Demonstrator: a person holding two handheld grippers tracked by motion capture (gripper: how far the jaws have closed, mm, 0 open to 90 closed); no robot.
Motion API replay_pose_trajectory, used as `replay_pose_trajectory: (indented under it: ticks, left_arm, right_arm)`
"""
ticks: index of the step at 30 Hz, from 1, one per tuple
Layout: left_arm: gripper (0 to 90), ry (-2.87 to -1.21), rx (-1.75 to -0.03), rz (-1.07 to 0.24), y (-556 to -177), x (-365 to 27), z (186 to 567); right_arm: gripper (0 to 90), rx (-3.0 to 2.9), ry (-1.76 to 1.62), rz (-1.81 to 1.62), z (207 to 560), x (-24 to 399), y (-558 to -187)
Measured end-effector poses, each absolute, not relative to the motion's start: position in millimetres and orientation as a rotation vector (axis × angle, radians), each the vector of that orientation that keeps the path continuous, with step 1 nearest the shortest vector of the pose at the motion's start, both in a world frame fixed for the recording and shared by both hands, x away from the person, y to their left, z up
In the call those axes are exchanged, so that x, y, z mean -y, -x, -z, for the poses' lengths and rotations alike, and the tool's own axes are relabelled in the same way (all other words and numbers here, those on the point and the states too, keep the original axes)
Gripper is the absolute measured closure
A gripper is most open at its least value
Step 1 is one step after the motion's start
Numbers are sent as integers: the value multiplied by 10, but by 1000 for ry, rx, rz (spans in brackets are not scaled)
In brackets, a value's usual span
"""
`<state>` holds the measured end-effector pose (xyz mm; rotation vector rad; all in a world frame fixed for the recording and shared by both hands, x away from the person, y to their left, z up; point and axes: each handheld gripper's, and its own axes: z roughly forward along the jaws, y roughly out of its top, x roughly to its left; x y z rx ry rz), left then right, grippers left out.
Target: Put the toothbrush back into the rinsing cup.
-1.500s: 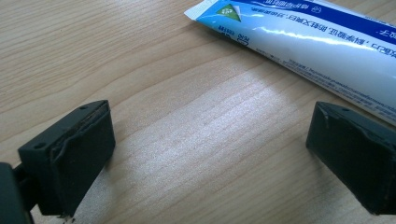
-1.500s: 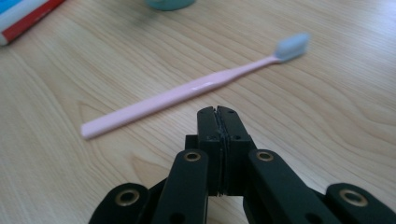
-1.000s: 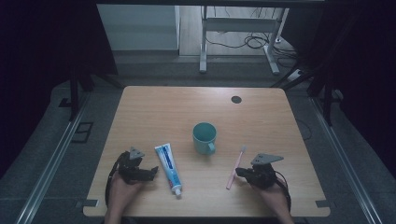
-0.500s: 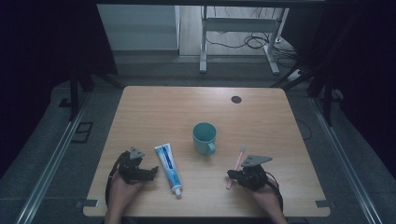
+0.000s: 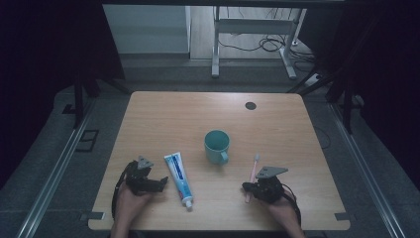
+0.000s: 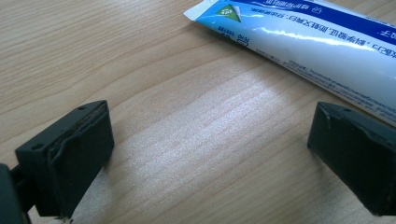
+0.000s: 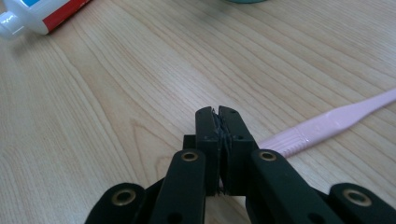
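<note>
Right gripper (image 5: 246, 187): jaws clenched on the near end of the pink toothbrush (image 5: 252, 174), which lies on the table (image 5: 277, 124) right of the mug (image 5: 217, 145). Left gripper (image 5: 162, 181): jaws released, just left of the toothpaste tube (image 5: 179, 177).

The left claw (image 5: 163, 182) rests low with its jaws spread wide apart. The right claw (image 5: 246, 187) has its jaws pressed fully together.

Mug (image 5: 217, 145) stands between toothpaste (image 5: 178, 173) and toothbrush (image 5: 252, 172).
</note>
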<state>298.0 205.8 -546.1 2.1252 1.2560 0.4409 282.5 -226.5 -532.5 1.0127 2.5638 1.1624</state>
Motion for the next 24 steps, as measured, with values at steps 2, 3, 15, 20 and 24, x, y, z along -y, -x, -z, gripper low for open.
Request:
replay_pose_trajectory:
  ticks: [2,3,15,20,24]
  left_arm:
    - [4,-2125,-1256,-441,-2980,-2058,5461]
    - [4,-2127,-1255,-441,-2980,-2058,5461]
    - [2,-2128,-1255,-441,-2981,-2057,5461]
    - [2,-2128,-1255,-441,-2981,-2056,5461]
    - [2,-2128,-1255,-441,-2981,-2057,5461]
  right_arm:
    - [870,-2559,-1017,-1161,5325,2291,-2823]
    - [870,-2559,-1020,-1160,5325,2305,-2822]
    - [871,-2524,-1080,-1150,5309,2530,-2810]
    - [870,-2525,-1102,-1141,5315,2604,-2823]
    - [871,-2520,-1112,-1133,5313,2647,-2831]
